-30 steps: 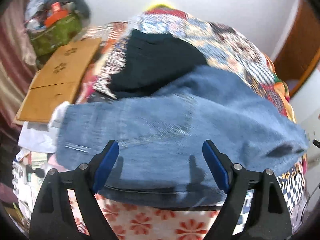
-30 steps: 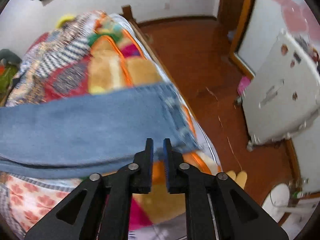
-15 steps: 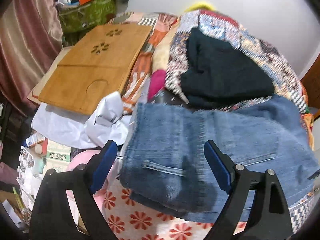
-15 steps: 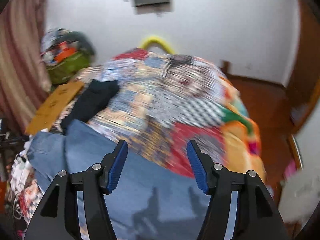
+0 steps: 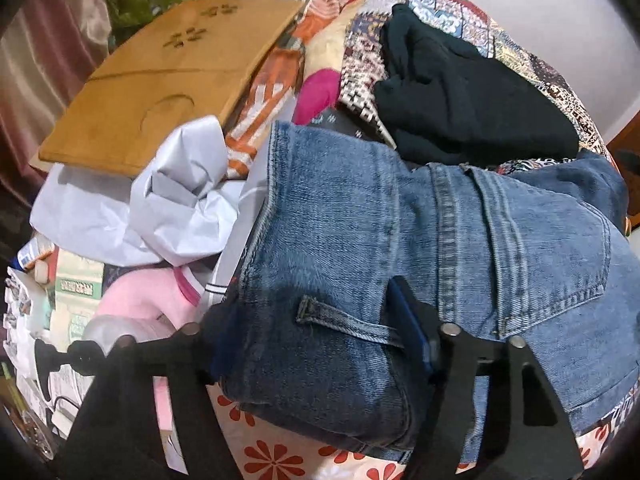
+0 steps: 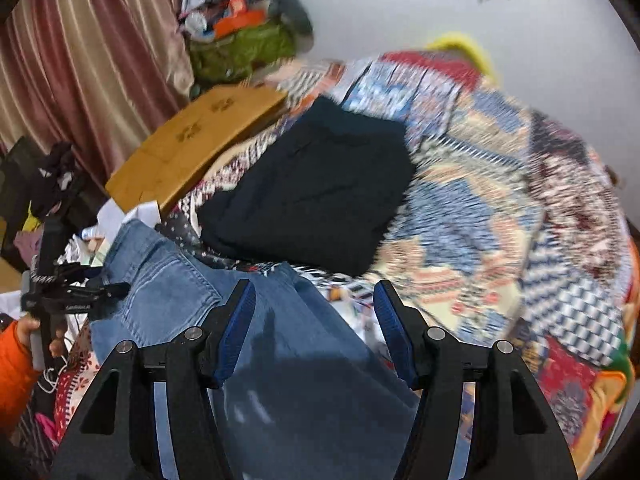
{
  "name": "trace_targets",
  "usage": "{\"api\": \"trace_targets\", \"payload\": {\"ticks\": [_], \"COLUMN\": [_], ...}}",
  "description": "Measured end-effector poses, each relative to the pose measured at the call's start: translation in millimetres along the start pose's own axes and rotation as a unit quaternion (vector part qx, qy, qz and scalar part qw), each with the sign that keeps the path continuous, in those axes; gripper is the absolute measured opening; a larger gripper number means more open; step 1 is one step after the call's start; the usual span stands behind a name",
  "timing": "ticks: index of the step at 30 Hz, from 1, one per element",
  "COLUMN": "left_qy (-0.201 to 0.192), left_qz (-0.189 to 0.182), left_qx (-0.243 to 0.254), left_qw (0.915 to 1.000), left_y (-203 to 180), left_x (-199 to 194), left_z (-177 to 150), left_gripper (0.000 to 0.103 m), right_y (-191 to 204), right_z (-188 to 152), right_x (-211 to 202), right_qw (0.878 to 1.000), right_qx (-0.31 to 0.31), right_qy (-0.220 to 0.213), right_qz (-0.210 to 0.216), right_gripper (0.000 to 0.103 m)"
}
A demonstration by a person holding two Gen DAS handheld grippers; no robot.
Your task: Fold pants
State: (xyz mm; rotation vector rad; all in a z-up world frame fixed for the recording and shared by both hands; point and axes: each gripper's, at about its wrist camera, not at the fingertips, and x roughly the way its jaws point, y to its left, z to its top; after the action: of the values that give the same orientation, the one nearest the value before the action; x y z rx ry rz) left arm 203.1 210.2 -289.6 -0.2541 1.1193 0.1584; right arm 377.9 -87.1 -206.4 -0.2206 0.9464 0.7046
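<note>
Blue denim pants (image 5: 400,240): laid across the near edge of a bed, on a patchwork quilt (image 6: 500,184) and, nearer the cameras, a sheet printed with red flowers (image 5: 276,456). Waistband end folded over; belt loop and back pocket face up.

Left gripper (image 5: 316,344): at the waistband corner of the pants, denim bunched between its jaws, which are closing. The right blue pad lies against the cloth by the belt loop; the left pad is hidden behind the fold, so a firm grip cannot be confirmed. In the right wrist view the same tool appears at the far left end of the pants, held by a hand (image 6: 44,336) with an orange sleeve (image 6: 14,376).

Right gripper (image 6: 316,328): above the leg of the pants, jaws about half apart, nothing between the pads.

Dark folded garment (image 5: 468,108): on the quilt, just beyond the pants.

Wooden board (image 5: 168,76): beyond the pants' waistband end, with cut-out flower shapes.

Crumpled white paper (image 5: 180,204): between the board and the pants.

Pink item (image 5: 148,296): beside the waistband, below the paper.

Green bag (image 6: 240,50): beyond the board, piled with clutter.

Curtain (image 6: 88,52): beside the bag.
</note>
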Motion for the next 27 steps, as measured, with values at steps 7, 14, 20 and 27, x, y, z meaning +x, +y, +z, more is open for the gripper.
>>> {"api": "trace_targets", "payload": {"ticks": [7, 14, 20, 27], "left_qy": [-0.032, -0.040, -0.004, -0.052], "left_qz": [0.018, 0.059, 0.019, -0.002], "left_qx": [0.037, 0.038, 0.021, -0.020], "left_qw": [0.9986, 0.9967, 0.9996, 0.9984], "left_y": [-22.0, -12.2, 1.2, 23.0], "left_x": [-18.6, -26.4, -24.2, -82.0], "left_z": [-8.2, -9.5, -10.9, -22.3], "left_gripper": [0.020, 0.020, 0.042, 0.081], "right_y": [8.0, 24.2, 25.2, 6.3], "right_z": [0.8, -0.3, 1.6, -11.1], "right_x": [51.7, 23.9, 36.1, -32.0], "right_qw": [0.996, 0.999, 0.999, 0.999], "right_qx": [0.028, -0.033, -0.025, 0.018], "right_qy": [0.069, -0.010, 0.019, -0.031], "right_qz": [0.049, -0.002, -0.022, -0.028], "right_gripper": [0.018, 0.003, 0.006, 0.040]}}
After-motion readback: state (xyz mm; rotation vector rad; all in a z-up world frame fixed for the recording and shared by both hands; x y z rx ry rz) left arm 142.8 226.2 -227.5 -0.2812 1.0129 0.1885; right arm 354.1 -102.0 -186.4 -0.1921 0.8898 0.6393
